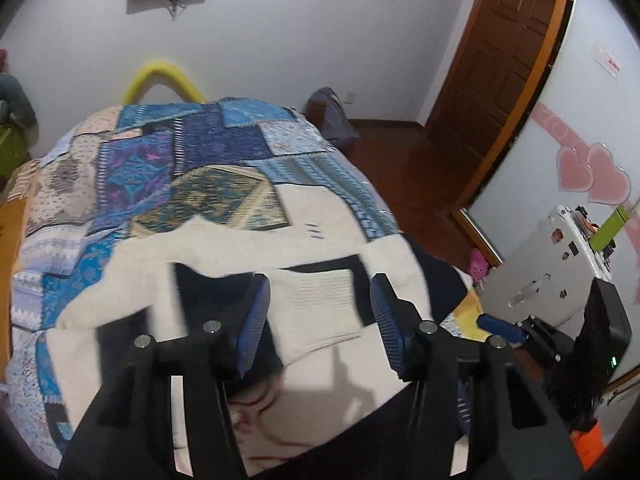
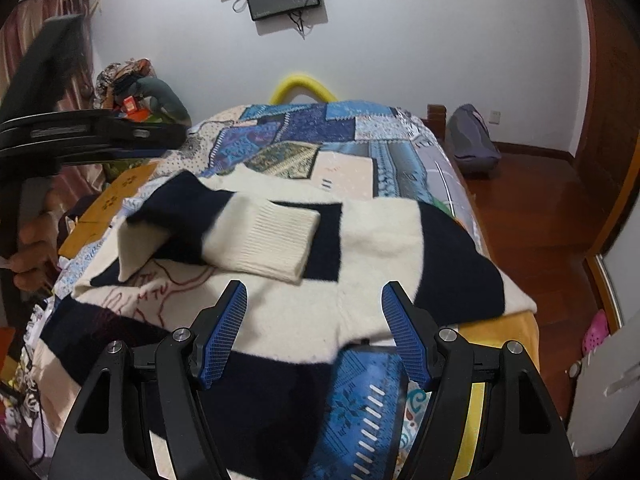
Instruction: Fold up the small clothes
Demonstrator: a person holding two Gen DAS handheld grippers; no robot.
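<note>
A cream and navy striped sweater lies on the bed, with red embroidery near its left part. One sleeve is folded across the body, its cream ribbed cuff on top; the cuff shows in the left wrist view too. My left gripper is open and empty, its fingers on either side of the cuff, just above it. My right gripper is open and empty, over the sweater's near edge.
The bed has a blue patchwork quilt and a yellow padded headboard. A wooden floor and door lie right. A white appliance stands by the bed's right side. The left gripper's body is at the right view's left.
</note>
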